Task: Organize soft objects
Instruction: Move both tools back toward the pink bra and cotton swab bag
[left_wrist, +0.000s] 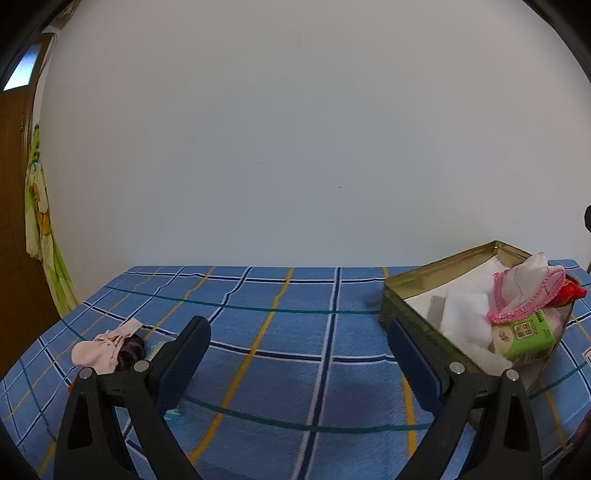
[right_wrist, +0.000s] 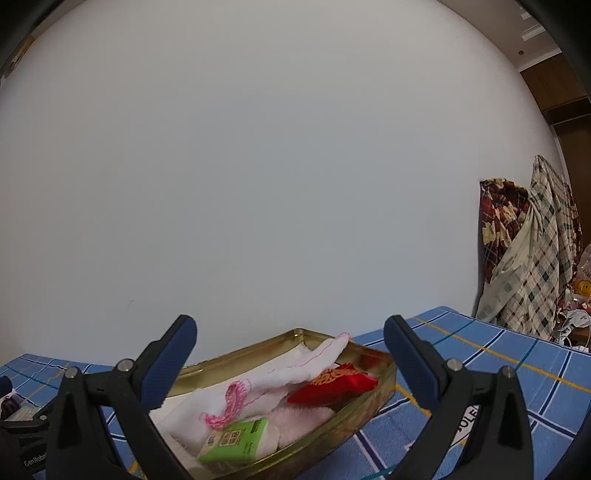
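A gold metal tin (left_wrist: 436, 267) (right_wrist: 258, 345) sits on the blue plaid cloth. It holds a white cloth with pink crochet edging (left_wrist: 517, 291) (right_wrist: 280, 376), a red pouch (left_wrist: 569, 293) (right_wrist: 336, 384), a green tissue pack (left_wrist: 528, 334) (right_wrist: 236, 441) and white folded cloth (left_wrist: 465, 306). A pale pink sock (left_wrist: 103, 345) lies at the left over a dark purple item (left_wrist: 131, 352). My left gripper (left_wrist: 297, 328) is open and empty above the cloth, between the sock and the tin. My right gripper (right_wrist: 290, 332) is open and empty over the tin.
The blue plaid cloth (left_wrist: 280, 332) covers the surface up to a white wall. A green patterned fabric (left_wrist: 40, 221) hangs at the left. Plaid fabrics (right_wrist: 532, 251) hang at the right, beside clutter with a smiley bag (right_wrist: 583, 286).
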